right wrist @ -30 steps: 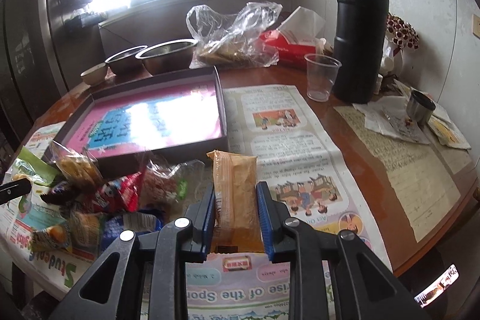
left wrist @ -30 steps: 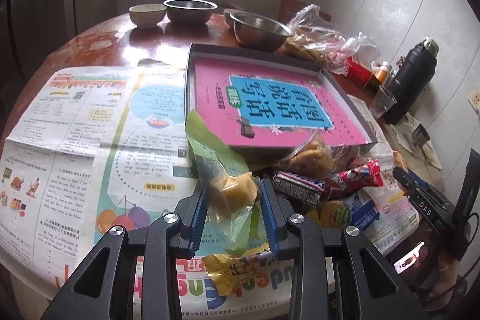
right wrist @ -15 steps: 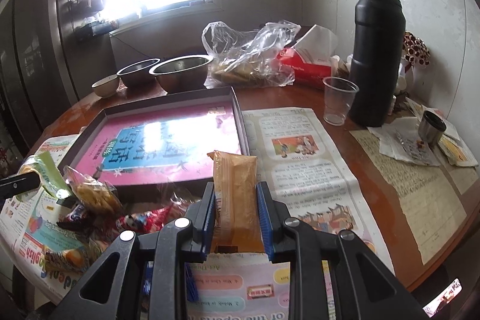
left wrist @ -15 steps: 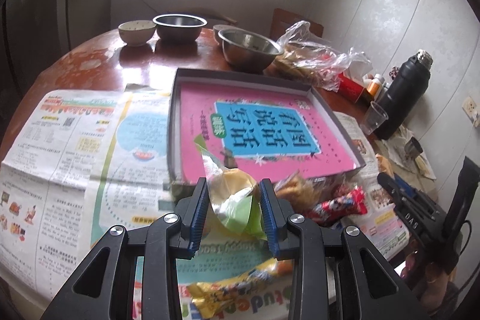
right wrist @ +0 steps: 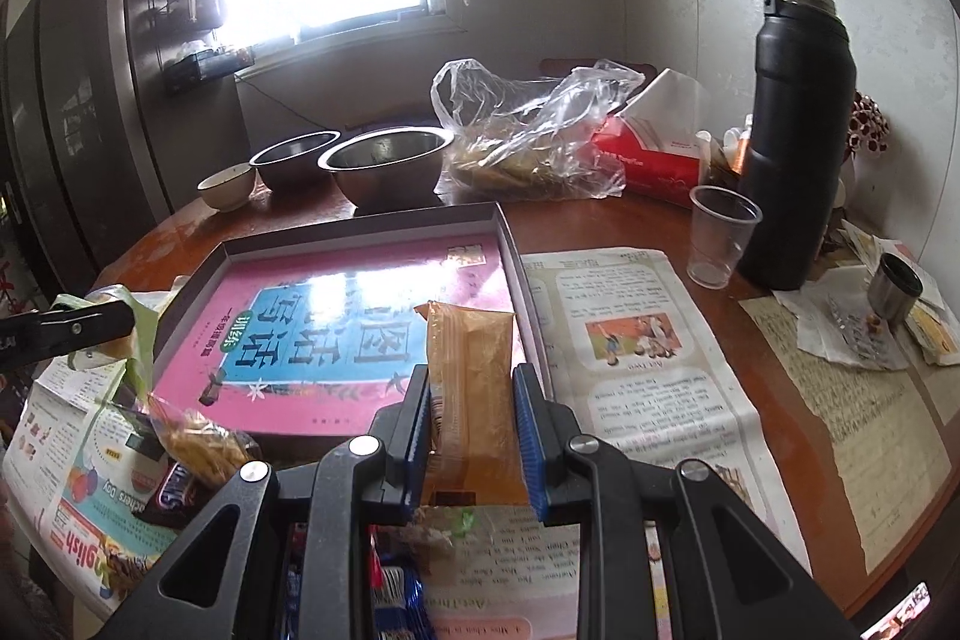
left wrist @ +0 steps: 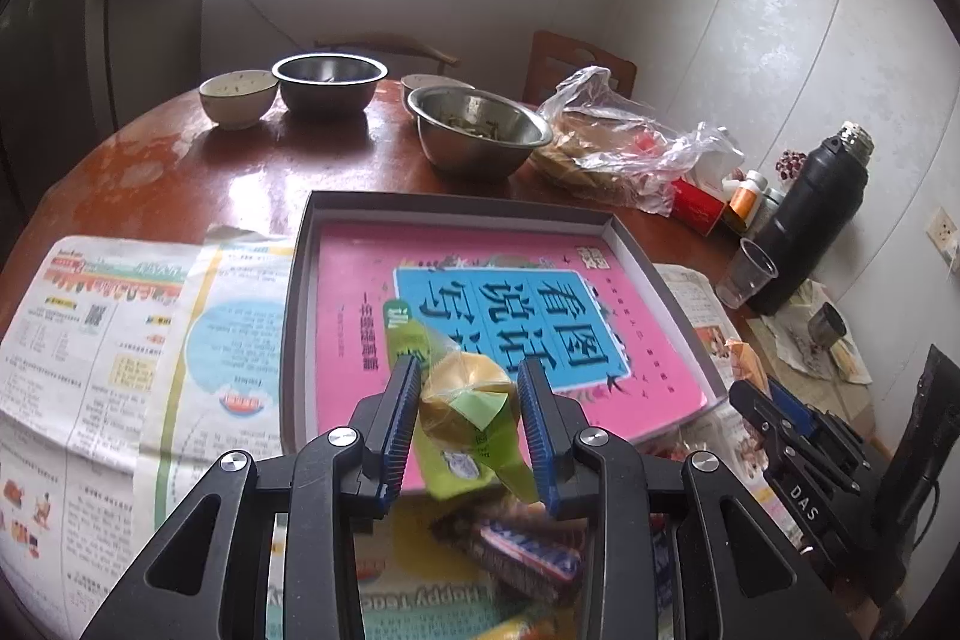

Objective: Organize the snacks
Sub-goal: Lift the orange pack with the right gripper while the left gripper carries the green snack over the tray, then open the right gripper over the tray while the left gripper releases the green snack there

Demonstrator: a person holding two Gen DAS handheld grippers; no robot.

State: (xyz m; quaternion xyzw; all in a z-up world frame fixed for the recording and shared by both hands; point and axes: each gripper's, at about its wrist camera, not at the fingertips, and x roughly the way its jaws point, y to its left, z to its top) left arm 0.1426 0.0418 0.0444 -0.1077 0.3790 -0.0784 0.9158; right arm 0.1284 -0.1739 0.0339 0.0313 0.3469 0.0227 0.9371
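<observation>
My left gripper (left wrist: 467,400) is shut on a green-wrapped yellow pastry (left wrist: 465,403) and holds it over the near edge of the grey tray (left wrist: 456,205), which holds a pink book (left wrist: 540,304). My right gripper (right wrist: 471,394) is shut on an orange snack packet (right wrist: 471,376), held upright at the tray's near right corner (right wrist: 510,244). Other snacks lie on the newspaper below: a chocolate bar (left wrist: 522,556) and a bag of fried snacks (right wrist: 204,445). The left gripper shows at the left edge of the right wrist view (right wrist: 78,325).
Two steel bowls (left wrist: 474,130) (left wrist: 329,79) and a small ceramic bowl (left wrist: 237,94) stand at the table's back. A plastic bag of food (right wrist: 528,148), red tissue box (right wrist: 651,160), plastic cup (right wrist: 720,235) and black flask (right wrist: 795,130) stand at right. Newspapers (left wrist: 120,340) cover the table front.
Both grippers have lifted with their snacks and moved forward towards the tray. The green-wrapped pastry has risen from the pile to over the book's near edge.
</observation>
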